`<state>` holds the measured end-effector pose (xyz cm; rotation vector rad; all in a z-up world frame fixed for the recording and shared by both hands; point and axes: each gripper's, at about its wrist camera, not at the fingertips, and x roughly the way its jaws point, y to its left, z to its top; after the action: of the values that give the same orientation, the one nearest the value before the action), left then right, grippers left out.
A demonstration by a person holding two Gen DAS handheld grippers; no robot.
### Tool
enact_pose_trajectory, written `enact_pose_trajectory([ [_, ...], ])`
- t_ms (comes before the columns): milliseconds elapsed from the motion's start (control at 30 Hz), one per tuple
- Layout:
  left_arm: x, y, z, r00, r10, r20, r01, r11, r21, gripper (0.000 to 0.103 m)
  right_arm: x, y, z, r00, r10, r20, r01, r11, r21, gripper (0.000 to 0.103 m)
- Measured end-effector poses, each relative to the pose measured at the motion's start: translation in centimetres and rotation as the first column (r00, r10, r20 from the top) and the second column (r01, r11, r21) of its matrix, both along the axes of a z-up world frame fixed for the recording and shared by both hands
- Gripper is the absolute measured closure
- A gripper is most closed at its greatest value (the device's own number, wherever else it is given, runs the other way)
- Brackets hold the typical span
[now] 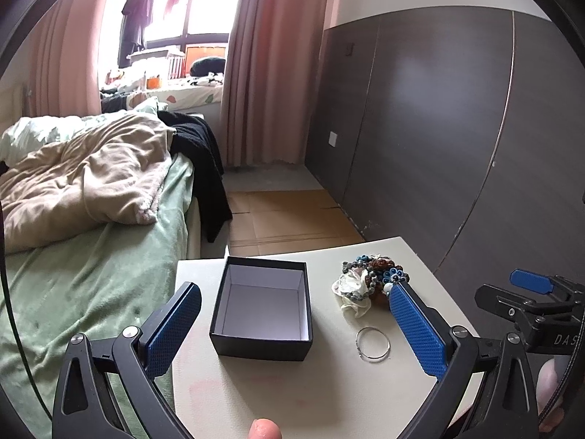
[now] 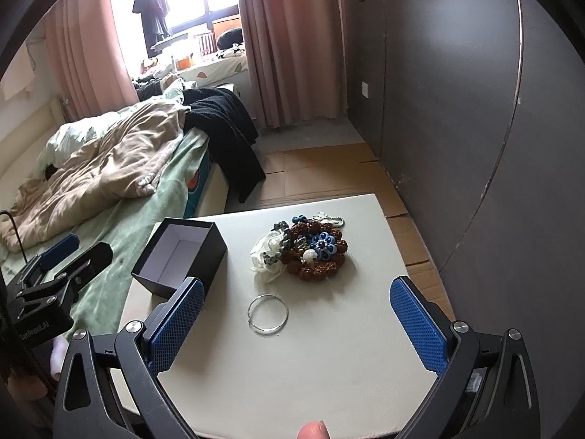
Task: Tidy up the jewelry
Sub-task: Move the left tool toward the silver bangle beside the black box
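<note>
White table (image 2: 329,366) carries open black box (image 2: 182,256), jewelry pile (image 2: 310,252) at its 3 o'clock, silver bangle (image 2: 268,315) nearer. Left gripper (image 1: 292,333) and right gripper (image 2: 296,325) both gape wide, holding nothing.

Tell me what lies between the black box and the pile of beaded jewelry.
Only bare white tabletop separates the open black box from the jewelry pile; the silver bangle lies nearer the camera. The right wrist view shows it best.
</note>
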<state>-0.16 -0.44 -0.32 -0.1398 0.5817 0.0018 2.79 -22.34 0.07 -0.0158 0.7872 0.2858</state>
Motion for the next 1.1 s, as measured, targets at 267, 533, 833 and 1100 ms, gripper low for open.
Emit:
enact_pose_trajectory([
  [267, -0.1, -0.1, 0.1, 1.000, 0.000, 0.004, 0.000, 1.000, -0.002, 0.000, 0.0, -0.1, 0.0, 1.000, 0.001, 0.007, -0.001, 1.000, 0.003, 0.001],
  [533, -0.3, -0.5, -0.2, 1.000, -0.006, 0.015, 0.006, 1.000, -0.018, 0.000, 0.3, 0.3, 0.1, 1.000, -0.020, 0.021, 0.020, 1.000, 0.003, 0.001],
  [833, -1.4, -1.5, 1.2, 0.998, -0.002, 0.068, -0.001, 1.000, 0.030, 0.000, 0.0, 0.1, 0.4, 0.999, -0.025, 0.027, 0.025, 1.000, 0.001, 0.001],
  [1100, -1.3, -1.4, 0.9, 0.999, -0.013, 0.050, 0.012, 1.000, 0.018, 0.000, 0.0, -0.5, 0.5, 0.999, -0.035, 0.032, 0.035, 0.999, 0.011, 0.001],
])
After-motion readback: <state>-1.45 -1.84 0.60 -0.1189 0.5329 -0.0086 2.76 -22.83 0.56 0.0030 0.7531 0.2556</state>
